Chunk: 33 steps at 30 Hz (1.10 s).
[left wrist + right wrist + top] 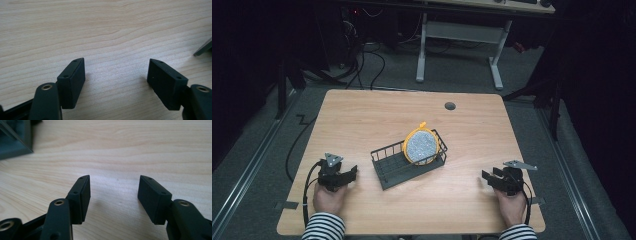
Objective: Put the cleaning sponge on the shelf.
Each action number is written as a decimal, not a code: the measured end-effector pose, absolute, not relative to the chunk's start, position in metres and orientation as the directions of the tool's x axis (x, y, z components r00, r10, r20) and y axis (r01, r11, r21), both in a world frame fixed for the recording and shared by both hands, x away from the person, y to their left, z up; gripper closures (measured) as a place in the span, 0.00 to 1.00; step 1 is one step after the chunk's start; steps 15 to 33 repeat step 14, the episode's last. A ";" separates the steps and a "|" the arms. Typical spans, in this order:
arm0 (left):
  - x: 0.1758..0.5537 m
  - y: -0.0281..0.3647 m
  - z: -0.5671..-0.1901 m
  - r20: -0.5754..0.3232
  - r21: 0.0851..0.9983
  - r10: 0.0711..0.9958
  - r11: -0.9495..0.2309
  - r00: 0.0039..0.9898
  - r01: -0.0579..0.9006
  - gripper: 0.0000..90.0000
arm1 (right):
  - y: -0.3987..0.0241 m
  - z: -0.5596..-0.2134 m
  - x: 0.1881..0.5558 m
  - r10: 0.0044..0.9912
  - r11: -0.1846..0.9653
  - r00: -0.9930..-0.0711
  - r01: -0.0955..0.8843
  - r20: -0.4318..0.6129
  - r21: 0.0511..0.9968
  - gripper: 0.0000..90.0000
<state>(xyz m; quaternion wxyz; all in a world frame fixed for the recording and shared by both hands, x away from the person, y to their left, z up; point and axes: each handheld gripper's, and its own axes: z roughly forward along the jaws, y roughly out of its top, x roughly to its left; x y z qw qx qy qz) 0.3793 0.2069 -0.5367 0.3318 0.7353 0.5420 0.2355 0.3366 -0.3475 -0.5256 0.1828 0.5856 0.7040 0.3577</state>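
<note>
A dark wire dish rack point(409, 165) is seen at the middle of a light wooden table point(362, 115), between the two hand-held grippers and apart from both. A round grey plate with a yellow rim point(420, 146) stands on edge in the rack's right end, leaning slightly. The left gripper point(353, 172) is rested low on the table near the front left, its jaws spread wide with nothing between them. The right gripper point(488, 177) is held low at the front right, jaws also apart and empty. Striped sleeves point(324, 226) are seen at the bottom edge.
</note>
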 end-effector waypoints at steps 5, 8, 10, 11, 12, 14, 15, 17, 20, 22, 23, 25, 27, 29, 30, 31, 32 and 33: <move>0.379 0.207 -0.537 -0.014 0.743 0.953 -0.193 0.303 0.641 0.34 | -0.340 -0.530 0.333 0.965 0.135 -0.258 0.660 0.054 0.739 0.46; 0.379 0.207 -0.537 -0.014 0.744 0.953 -0.192 0.302 0.640 0.34 | -0.332 -0.530 0.332 0.963 0.200 -0.269 0.654 -0.023 0.730 0.43; 0.379 0.207 -0.537 -0.014 0.743 0.953 -0.193 0.303 0.640 0.34 | -0.331 -0.530 0.332 0.961 0.203 -0.276 0.653 -0.019 0.729 0.43; 0.379 0.207 -0.537 -0.014 0.743 0.953 -0.192 0.302 0.641 0.34 | -0.332 -0.530 0.332 0.961 0.198 -0.275 0.655 -0.014 0.729 0.43; 0.379 0.207 -0.537 -0.014 0.744 0.953 -0.192 0.303 0.640 0.34 | -0.332 -0.530 0.332 0.961 0.200 -0.276 0.655 -0.017 0.729 0.43; 0.379 0.207 -0.537 -0.014 0.744 0.953 -0.192 0.302 0.640 0.34 | -0.332 -0.530 0.332 0.961 0.200 -0.275 0.655 -0.017 0.729 0.43; 0.379 0.207 -0.537 -0.014 0.744 0.953 -0.192 0.302 0.640 0.34 | -0.332 -0.530 0.332 0.961 0.200 -0.275 0.655 -0.017 0.729 0.43; 0.379 0.207 -0.537 -0.014 0.744 0.953 -0.192 0.302 0.640 0.34 | -0.332 -0.530 0.332 0.961 0.200 -0.275 0.655 -0.017 0.729 0.43; 0.379 0.207 -0.537 -0.014 0.744 0.953 -0.192 0.302 0.640 0.34 | -0.332 -0.530 0.332 0.961 0.200 -0.275 0.655 -0.017 0.729 0.43; 0.379 0.207 -0.537 -0.014 0.744 0.953 -0.192 0.302 0.640 0.34 | -0.332 -0.530 0.332 0.961 0.200 -0.275 0.655 -0.017 0.729 0.43; 0.379 0.207 -0.537 -0.014 0.744 0.953 -0.192 0.302 0.640 0.34 | -0.332 -0.530 0.332 0.961 0.200 -0.275 0.655 -0.017 0.729 0.43; 0.379 0.207 -0.537 -0.014 0.744 0.953 -0.192 0.302 0.640 0.34 | -0.332 -0.530 0.332 0.961 0.200 -0.275 0.655 -0.017 0.729 0.43; 0.379 0.207 -0.537 -0.014 0.744 0.953 -0.192 0.302 0.640 0.34 | -0.332 -0.530 0.332 0.961 0.200 -0.275 0.655 -0.017 0.729 0.43; 0.379 0.207 -0.537 -0.014 0.744 0.953 -0.192 0.302 0.640 0.34 | -0.332 -0.530 0.332 0.961 0.200 -0.275 0.655 -0.017 0.729 0.43; 0.379 0.207 -0.537 -0.014 0.744 0.953 -0.192 0.302 0.640 0.34 | -0.332 -0.530 0.332 0.961 0.200 -0.275 0.655 -0.017 0.729 0.43; 0.379 0.207 -0.537 -0.014 0.744 0.953 -0.192 0.302 0.640 0.34 | -0.332 -0.530 0.332 0.961 0.200 -0.275 0.655 -0.017 0.729 0.43; 0.379 0.207 -0.537 -0.014 0.744 0.953 -0.192 0.302 0.640 0.34 | -0.332 -0.530 0.332 0.961 0.200 -0.275 0.655 -0.017 0.729 0.43; 0.379 0.207 -0.537 -0.014 0.744 0.953 -0.192 0.302 0.640 0.34 | -0.332 -0.530 0.332 0.961 0.200 -0.275 0.655 -0.017 0.729 0.43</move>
